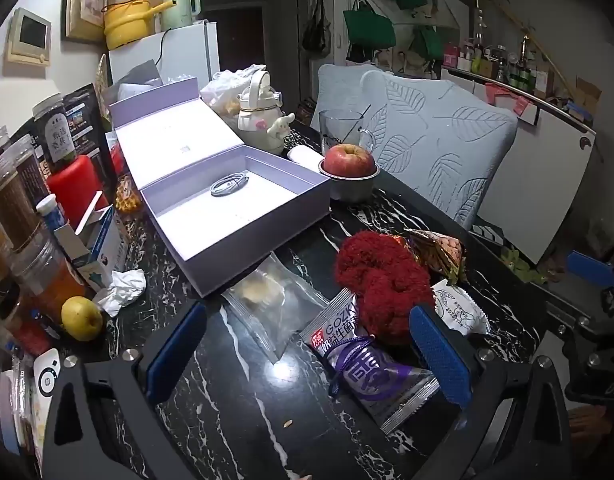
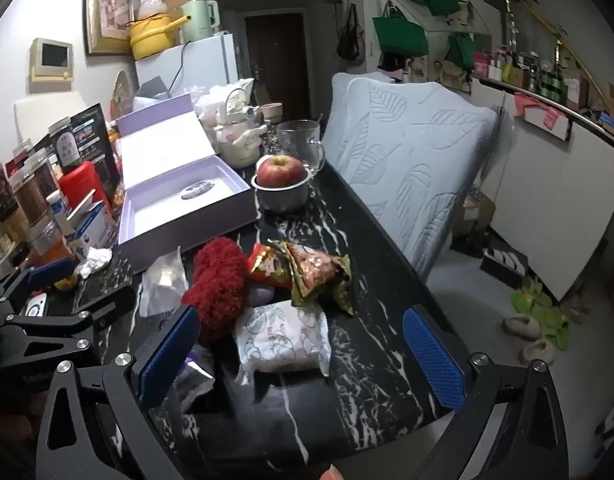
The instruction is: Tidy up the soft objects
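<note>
A fluffy red scrunchie (image 1: 381, 280) lies on the black marble table (image 1: 243, 392) among snack packets; it also shows in the right wrist view (image 2: 219, 280). A silver and purple packet (image 1: 371, 364) lies between my left gripper's open blue fingers (image 1: 175, 352). My left gripper (image 1: 309, 354) is empty, just before the scrunchie. A white packet (image 2: 283, 336) lies between my right gripper's open fingers (image 2: 433, 354). My right gripper (image 2: 301, 354) is empty. An open lilac box (image 1: 227, 196) with a coiled cable stands behind; it also shows in the right wrist view (image 2: 179, 196).
A clear bag (image 1: 267, 300), a shiny red-gold packet (image 2: 303, 270), an apple in a metal bowl (image 1: 349, 172), a glass mug (image 2: 301, 144), a yellow apple (image 1: 81, 318) and jars (image 1: 19, 216) crowd the table. A cushioned chair (image 1: 431, 136) stands at the right.
</note>
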Tool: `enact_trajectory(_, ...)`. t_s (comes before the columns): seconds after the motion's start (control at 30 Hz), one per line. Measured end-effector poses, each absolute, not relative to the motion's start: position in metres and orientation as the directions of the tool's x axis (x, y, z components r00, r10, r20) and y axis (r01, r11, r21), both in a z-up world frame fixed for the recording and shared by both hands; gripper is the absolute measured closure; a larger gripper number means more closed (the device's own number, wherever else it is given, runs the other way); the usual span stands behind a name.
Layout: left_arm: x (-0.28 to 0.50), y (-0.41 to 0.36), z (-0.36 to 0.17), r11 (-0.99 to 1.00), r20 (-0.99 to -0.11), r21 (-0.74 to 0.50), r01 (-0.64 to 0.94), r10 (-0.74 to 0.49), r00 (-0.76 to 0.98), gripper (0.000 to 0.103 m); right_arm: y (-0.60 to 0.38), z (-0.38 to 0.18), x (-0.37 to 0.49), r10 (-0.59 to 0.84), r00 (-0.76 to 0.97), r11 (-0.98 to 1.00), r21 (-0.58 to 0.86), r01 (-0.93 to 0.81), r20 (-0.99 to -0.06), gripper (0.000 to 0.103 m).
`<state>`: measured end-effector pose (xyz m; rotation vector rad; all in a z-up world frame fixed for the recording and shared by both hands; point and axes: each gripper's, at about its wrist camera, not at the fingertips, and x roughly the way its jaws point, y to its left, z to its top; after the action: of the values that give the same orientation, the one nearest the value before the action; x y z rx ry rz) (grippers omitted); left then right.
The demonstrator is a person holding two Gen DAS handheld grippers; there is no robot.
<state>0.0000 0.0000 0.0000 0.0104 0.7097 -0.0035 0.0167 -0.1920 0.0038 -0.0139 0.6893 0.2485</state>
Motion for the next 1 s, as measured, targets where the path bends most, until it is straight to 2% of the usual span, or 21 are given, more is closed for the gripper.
enact_trajectory(1.0,-0.002,0.002,0.000,0.999,-0.652,-0.040,0.037,-0.054,0.756,0.000,-0.191,0.007,0.012,0.201,0.754,0.973,0.037,-0.228,-0.626,0.000)
